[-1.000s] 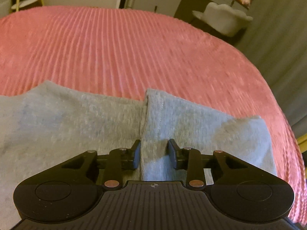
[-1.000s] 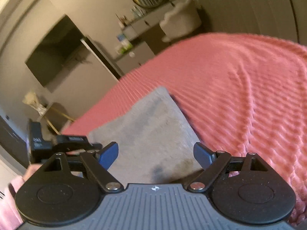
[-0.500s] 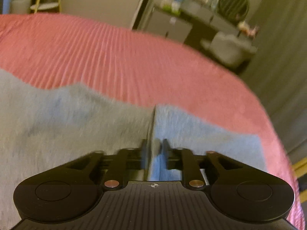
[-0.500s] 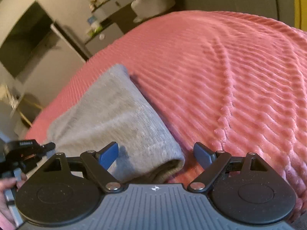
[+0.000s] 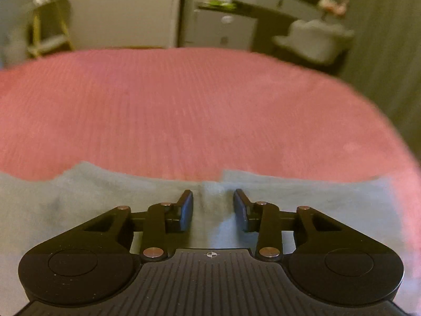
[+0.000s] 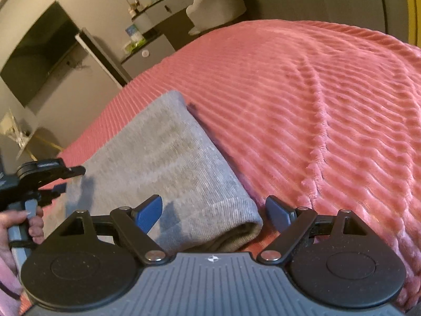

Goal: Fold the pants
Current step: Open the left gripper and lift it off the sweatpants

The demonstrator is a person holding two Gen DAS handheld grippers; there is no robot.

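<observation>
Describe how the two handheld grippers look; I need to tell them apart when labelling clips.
Both have black ribbed bodies with two round discs, black linkage arms and silver rivets. The left gripper has black fingers; the right gripper has blue fingers. From the right wrist view, the left gripper's handle looks grey, and a pink sleeve shows at the edge.

Grey knit pants point(image 6: 160, 163), folded flat on the pink ribbed bedspread point(image 6: 315, 110). Ribbed cuff end lies between the right gripper's point(image 6: 213, 212) fingers; a fold ridge runs between the left gripper's point(image 5: 213, 208) fingers.
</observation>
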